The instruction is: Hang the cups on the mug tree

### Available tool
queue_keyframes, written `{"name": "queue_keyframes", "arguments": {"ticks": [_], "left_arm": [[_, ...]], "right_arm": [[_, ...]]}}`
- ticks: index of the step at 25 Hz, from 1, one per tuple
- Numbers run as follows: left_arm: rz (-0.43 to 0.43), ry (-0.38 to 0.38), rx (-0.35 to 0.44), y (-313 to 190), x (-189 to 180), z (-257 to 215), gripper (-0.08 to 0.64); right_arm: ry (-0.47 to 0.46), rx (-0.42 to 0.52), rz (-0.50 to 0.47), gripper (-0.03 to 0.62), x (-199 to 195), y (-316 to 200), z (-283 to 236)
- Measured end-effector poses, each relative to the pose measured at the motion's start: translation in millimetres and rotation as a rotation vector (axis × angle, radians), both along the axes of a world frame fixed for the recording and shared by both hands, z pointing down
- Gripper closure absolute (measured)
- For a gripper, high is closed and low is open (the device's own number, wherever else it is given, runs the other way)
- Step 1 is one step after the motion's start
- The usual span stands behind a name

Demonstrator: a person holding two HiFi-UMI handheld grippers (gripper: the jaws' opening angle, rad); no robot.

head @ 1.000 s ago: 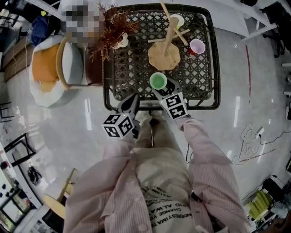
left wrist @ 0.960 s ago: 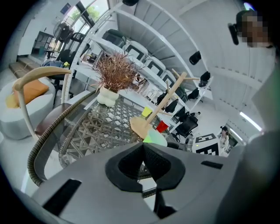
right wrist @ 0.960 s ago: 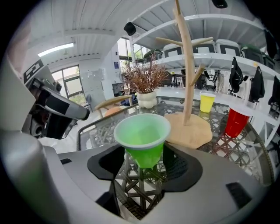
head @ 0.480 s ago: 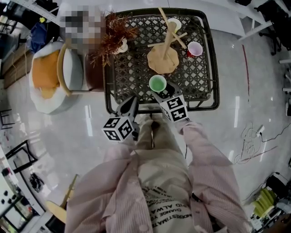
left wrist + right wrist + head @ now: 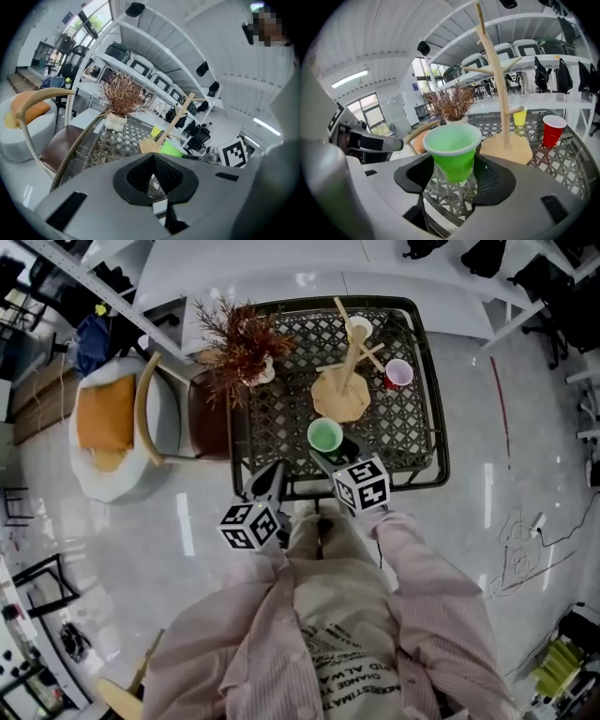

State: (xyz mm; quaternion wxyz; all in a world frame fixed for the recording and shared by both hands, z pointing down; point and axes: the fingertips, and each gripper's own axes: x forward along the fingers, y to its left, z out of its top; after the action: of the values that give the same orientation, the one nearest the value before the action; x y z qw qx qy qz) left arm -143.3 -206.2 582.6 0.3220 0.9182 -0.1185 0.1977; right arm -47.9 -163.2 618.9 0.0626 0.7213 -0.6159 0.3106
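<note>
The right gripper jaws grasp the green cup, 1 of 3, by the tabletop lower edge; the left gripper jaws sit clenched, empty.

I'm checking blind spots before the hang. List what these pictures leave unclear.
- Green cup: lower sides covered by the jaws, right gripper view.
- Yellow cup: hanging or standing unclear; a peg of the tree crosses it in the right gripper view, and it is too small in the head view.
- Near table: blocked by the left gripper in its own view.
</note>
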Motion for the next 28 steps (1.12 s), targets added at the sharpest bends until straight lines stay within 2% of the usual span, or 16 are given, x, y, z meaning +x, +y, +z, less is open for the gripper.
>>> {"name": "queue_keyframes", "arguments": {"ticks": [5, 10, 17, 28], "left_arm": [[-0.003, 0.038, 0.025, -9, 3, -17, 0.561], [0.001, 0.073, 0.068, -27, 10, -36, 0.561], [0.0, 0.107, 0.112, -47, 18, -58, 0.561], [0.029, 0.15, 0.175, -69, 36, -82, 0.561]], "right_arm": [[-0.057, 0.056, 0.012, 0.333, -3, -10, -23], [-0.11, 0.119, 0.08, 0.333, 5, -24, -45], [-0.242, 0.194, 0.102, 0.333, 3, -40, -69], [-0.347, 0.268, 0.147, 0.333, 21, -62, -93]]}}
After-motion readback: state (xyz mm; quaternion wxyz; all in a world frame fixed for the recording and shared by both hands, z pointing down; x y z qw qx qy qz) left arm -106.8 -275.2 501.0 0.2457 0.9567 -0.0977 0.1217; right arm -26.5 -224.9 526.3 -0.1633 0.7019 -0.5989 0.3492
